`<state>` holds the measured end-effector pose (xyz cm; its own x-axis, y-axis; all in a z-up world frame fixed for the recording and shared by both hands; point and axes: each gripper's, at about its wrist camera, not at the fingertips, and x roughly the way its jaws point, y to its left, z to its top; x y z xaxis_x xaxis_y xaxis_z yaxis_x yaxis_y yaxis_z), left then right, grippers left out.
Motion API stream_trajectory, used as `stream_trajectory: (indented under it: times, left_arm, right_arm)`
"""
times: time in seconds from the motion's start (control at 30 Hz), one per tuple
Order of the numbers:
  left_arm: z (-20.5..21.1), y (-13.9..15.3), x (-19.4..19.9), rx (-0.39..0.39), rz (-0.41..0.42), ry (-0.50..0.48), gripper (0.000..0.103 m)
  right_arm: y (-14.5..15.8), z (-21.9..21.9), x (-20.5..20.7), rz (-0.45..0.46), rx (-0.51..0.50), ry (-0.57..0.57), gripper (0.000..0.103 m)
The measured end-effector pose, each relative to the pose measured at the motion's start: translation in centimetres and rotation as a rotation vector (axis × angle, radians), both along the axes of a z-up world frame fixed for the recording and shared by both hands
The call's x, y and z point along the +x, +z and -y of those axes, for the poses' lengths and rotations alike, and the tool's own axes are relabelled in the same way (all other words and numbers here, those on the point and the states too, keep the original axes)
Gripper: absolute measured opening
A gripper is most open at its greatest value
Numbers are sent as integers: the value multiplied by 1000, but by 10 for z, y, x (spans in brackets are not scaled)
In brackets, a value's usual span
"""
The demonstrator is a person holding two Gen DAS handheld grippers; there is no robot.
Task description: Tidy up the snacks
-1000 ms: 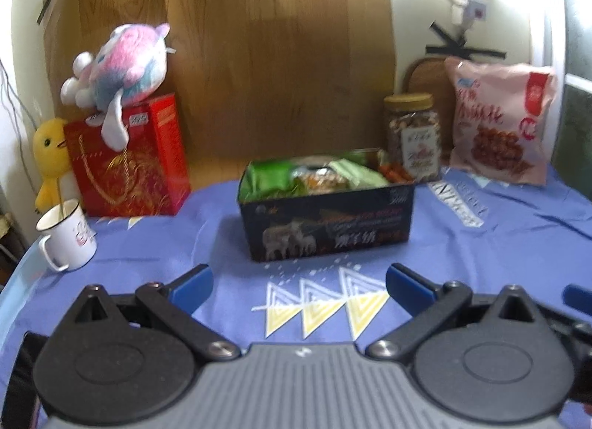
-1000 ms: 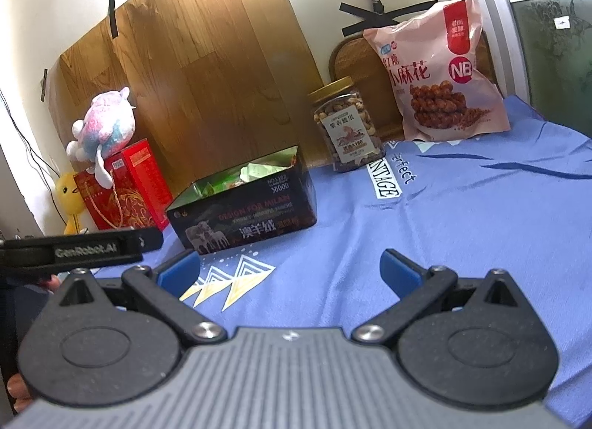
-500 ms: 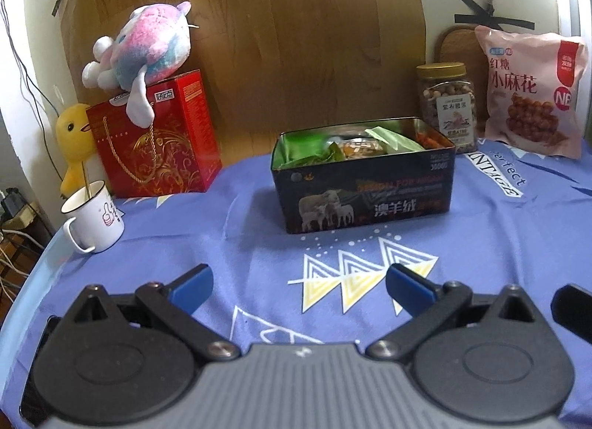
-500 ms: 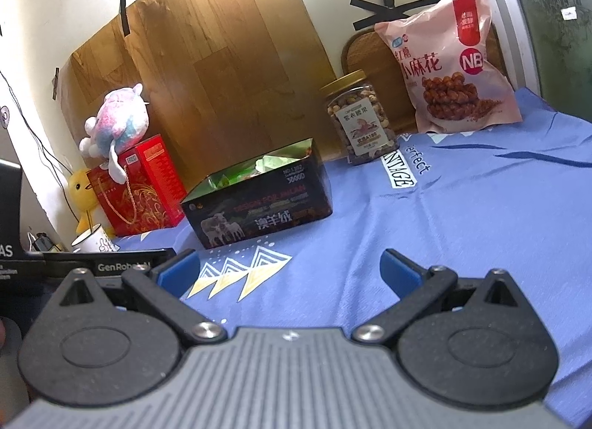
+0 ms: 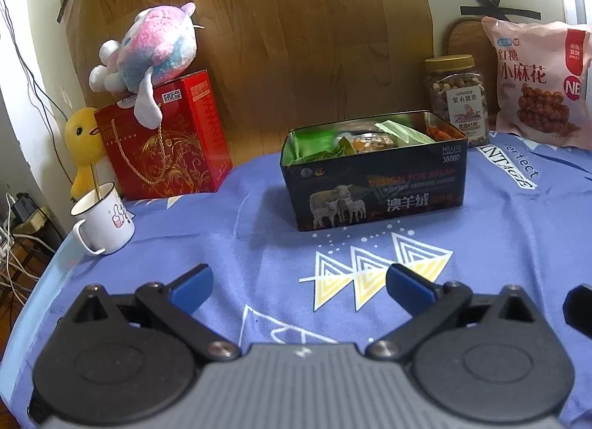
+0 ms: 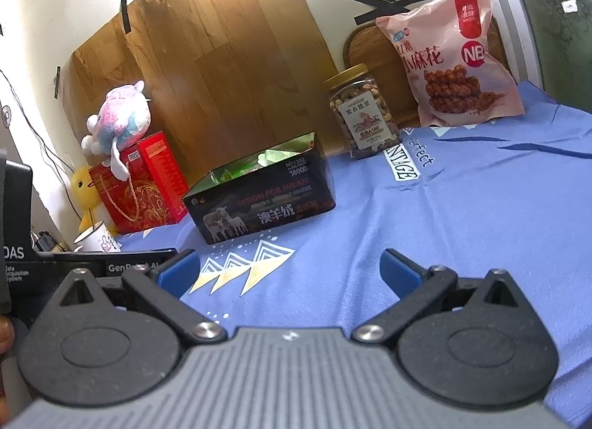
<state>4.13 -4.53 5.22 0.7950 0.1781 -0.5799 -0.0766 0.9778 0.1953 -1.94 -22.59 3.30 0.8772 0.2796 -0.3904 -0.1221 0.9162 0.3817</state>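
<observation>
Blue printed cloth [image 5: 259, 229] fronts wood-grain board [image 5: 296, 22].

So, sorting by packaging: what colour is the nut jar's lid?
Gold lid, clearest in right wrist view.

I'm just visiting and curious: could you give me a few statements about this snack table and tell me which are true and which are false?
1. The black rectangular tin box is open, with snack packets inside. True.
2. The left gripper clutches a packet. False: open, empty.
3. The pastel plush toy sits on the red gift box. True.
4. The gold-lidded clear nut jar lies on its side. False: upright.
5. The right gripper is shut. False: open.
</observation>
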Motion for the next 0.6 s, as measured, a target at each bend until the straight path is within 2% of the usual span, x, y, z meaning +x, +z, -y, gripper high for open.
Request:
stream_trajectory:
  times: [0.6]
  left_arm:
    - [0,-3,1,3,-6,-11,103]
  right_arm:
    - [-2,1,2,-9,5,-1,103]
